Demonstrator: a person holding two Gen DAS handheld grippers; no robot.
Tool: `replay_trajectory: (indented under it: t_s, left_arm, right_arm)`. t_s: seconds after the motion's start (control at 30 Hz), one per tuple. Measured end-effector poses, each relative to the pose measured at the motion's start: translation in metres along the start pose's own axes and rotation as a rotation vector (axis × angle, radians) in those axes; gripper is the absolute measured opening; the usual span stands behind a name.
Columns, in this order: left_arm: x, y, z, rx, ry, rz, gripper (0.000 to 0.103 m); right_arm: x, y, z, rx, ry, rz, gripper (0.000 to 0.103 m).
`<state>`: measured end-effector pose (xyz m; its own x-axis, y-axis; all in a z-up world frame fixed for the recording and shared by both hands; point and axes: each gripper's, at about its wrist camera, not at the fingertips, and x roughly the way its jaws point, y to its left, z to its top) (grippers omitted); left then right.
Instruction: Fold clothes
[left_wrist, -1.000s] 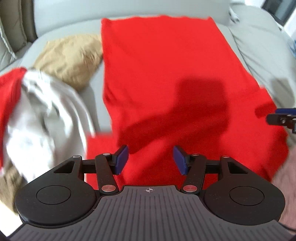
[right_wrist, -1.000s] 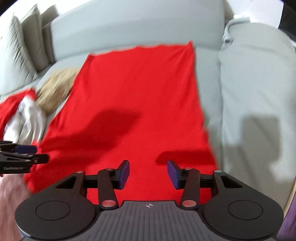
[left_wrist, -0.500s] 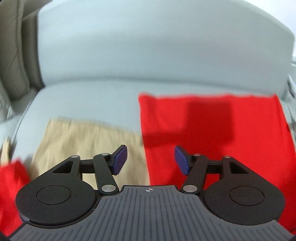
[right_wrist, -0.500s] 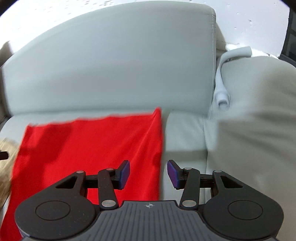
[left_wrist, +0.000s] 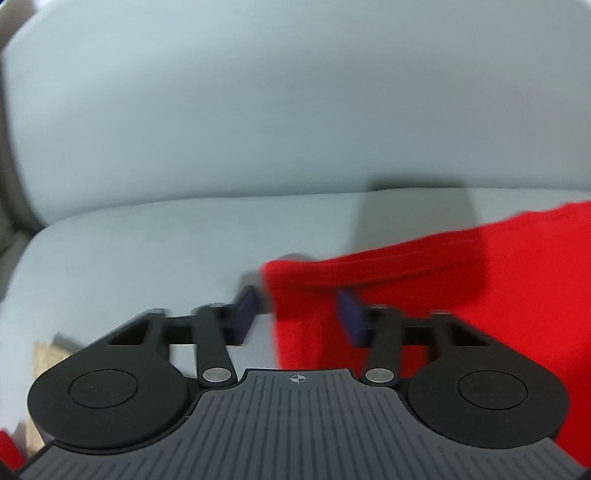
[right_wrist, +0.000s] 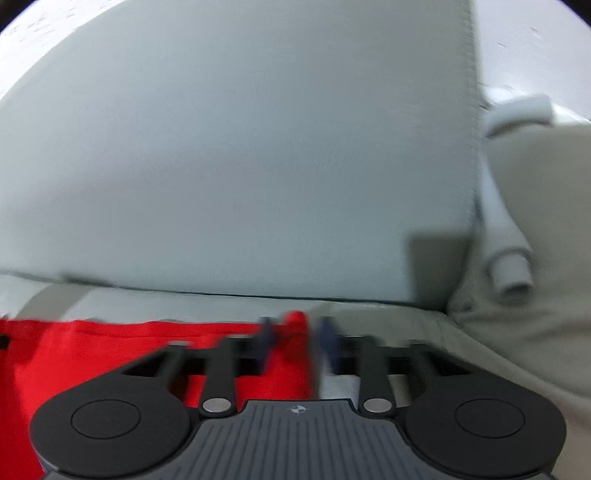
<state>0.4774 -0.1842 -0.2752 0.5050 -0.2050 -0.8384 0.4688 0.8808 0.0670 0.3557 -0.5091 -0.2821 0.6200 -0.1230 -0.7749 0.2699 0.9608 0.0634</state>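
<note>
A red garment (left_wrist: 461, 288) lies flat on the grey sofa seat (left_wrist: 147, 258), its far edge near the backrest. My left gripper (left_wrist: 297, 314) is open, its blue pads on either side of the garment's far left corner. In the right wrist view the red garment (right_wrist: 129, 354) fills the lower left. My right gripper (right_wrist: 295, 343) is open but narrower, with the far right corner of the garment between its blurred pads. I cannot tell whether the pads touch the cloth.
The sofa backrest (right_wrist: 240, 166) rises close in front of both grippers. A beige cover (right_wrist: 535, 314) and a white tube (right_wrist: 506, 243) are at the right. A tan cloth (left_wrist: 42, 350) shows at the lower left of the left wrist view.
Both grippers moved forward along the red garment to its far edge and dropped low over its two far corners. The right jaws have narrowed. The pile of other clothes left the view.
</note>
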Motion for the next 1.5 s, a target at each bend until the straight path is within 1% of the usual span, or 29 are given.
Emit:
replay_trajectory:
  t_s: [0.1, 0.13, 0.3, 0.33, 0.4, 0.43, 0.5, 0.57, 0.6, 0.63, 0.67, 0.7, 0.73, 0.77, 0.8, 0.87, 0.9, 0.93, 1.0, 1.03, 1.07, 1.17, 1.2, 1.33, 1.47, 1.5]
  left_arm:
    - [-0.014, -0.01, -0.001, 0.078, -0.04, 0.044, 0.003]
    - [-0.022, -0.01, -0.001, 0.074, -0.057, 0.048, 0.003]
    - [-0.068, -0.012, -0.004, 0.064, -0.126, 0.063, 0.003]
    - [-0.083, -0.013, -0.007, 0.065, -0.141, 0.07, 0.004]
    - [-0.109, -0.014, -0.015, 0.048, -0.163, 0.074, 0.004]
    - [-0.131, -0.014, -0.023, 0.027, -0.179, 0.074, 0.004]
    - [-0.152, -0.014, -0.033, 0.004, -0.189, 0.074, 0.004]
    - [-0.186, -0.018, -0.055, -0.025, -0.204, 0.071, 0.004]
    - [-0.196, -0.021, -0.063, -0.032, -0.205, 0.07, 0.003]
    - [-0.214, -0.026, -0.079, -0.048, -0.203, 0.061, 0.003]
    - [-0.231, -0.031, -0.094, -0.063, -0.201, 0.052, 0.004]
    - [-0.237, -0.036, -0.105, -0.075, -0.193, 0.042, 0.004]
    - [-0.253, -0.044, -0.128, -0.089, -0.173, 0.019, 0.004]
    - [-0.268, -0.052, -0.149, -0.102, -0.155, -0.001, 0.004]
    - [-0.272, -0.055, -0.156, -0.101, -0.148, -0.004, 0.004]
    - [-0.293, -0.072, -0.197, -0.1, -0.108, -0.018, 0.004]
    - [-0.301, -0.079, -0.207, -0.101, -0.1, -0.021, 0.004]
    - [-0.299, -0.09, -0.225, -0.097, -0.092, -0.018, 0.004]
    - [-0.299, -0.103, -0.248, -0.061, -0.089, 0.027, 0.004]
    - [-0.3, -0.106, -0.257, -0.047, -0.086, 0.05, 0.004]
    - [-0.296, -0.108, -0.268, -0.054, -0.069, 0.065, 0.004]
    - [-0.29, -0.107, -0.283, -0.105, -0.025, 0.087, 0.004]
    - [-0.29, -0.107, -0.285, -0.112, -0.023, 0.091, 0.004]
    - [-0.31, -0.107, -0.295, -0.119, -0.057, 0.083, 0.004]
    - [-0.333, -0.102, -0.294, -0.12, -0.106, 0.051, 0.003]
    - [-0.336, -0.101, -0.295, -0.113, -0.102, 0.04, 0.003]
  right_arm:
    - [-0.018, 0.007, 0.003, -0.075, -0.024, -0.035, 0.005]
    - [-0.026, 0.006, 0.004, -0.074, -0.038, -0.036, 0.005]
    - [-0.098, 0.004, 0.005, -0.065, -0.13, -0.022, 0.005]
    - [-0.109, 0.002, 0.004, -0.061, -0.139, -0.02, 0.005]
    - [-0.148, -0.001, -0.002, -0.047, -0.165, -0.007, 0.005]
    - [-0.16, -0.001, -0.005, -0.041, -0.171, -0.002, 0.005]
    - [-0.202, -0.005, -0.021, -0.019, -0.181, 0.011, 0.005]
    - [-0.229, -0.004, -0.038, 0.0, -0.182, 0.019, 0.005]
    - [-0.246, -0.006, -0.051, 0.018, -0.18, 0.026, 0.005]
    - [-0.259, -0.006, -0.064, 0.038, -0.176, 0.033, 0.005]
    - [-0.273, -0.006, -0.078, 0.059, -0.169, 0.041, 0.005]
    - [-0.286, -0.006, -0.096, 0.077, -0.157, 0.048, 0.005]
    - [-0.293, -0.003, -0.11, 0.082, -0.142, 0.051, 0.005]
    - [-0.306, 0.002, -0.135, 0.081, -0.116, 0.056, 0.005]
    - [-0.316, 0.008, -0.157, 0.075, -0.093, 0.063, 0.005]
    - [-0.328, 0.019, -0.193, 0.065, -0.062, 0.078, 0.005]
    - [-0.333, 0.024, -0.211, 0.06, -0.047, 0.081, 0.005]
    - [-0.334, 0.026, -0.221, 0.058, -0.036, 0.078, 0.005]
    - [-0.331, 0.026, -0.247, 0.057, -0.005, 0.059, 0.005]
    - [-0.328, 0.024, -0.252, 0.061, 0.007, 0.046, 0.005]
    - [-0.326, 0.022, -0.258, 0.067, 0.019, 0.034, 0.005]
    - [-0.318, 0.014, -0.265, 0.096, 0.054, 0.022, 0.005]
    - [-0.317, 0.012, -0.266, 0.097, 0.056, 0.02, 0.005]
    - [-0.329, 0.011, -0.263, 0.087, 0.03, 0.021, 0.005]
    - [-0.35, 0.009, -0.264, 0.083, -0.005, 0.028, 0.005]
    - [-0.355, 0.008, -0.264, 0.077, -0.013, 0.029, 0.005]
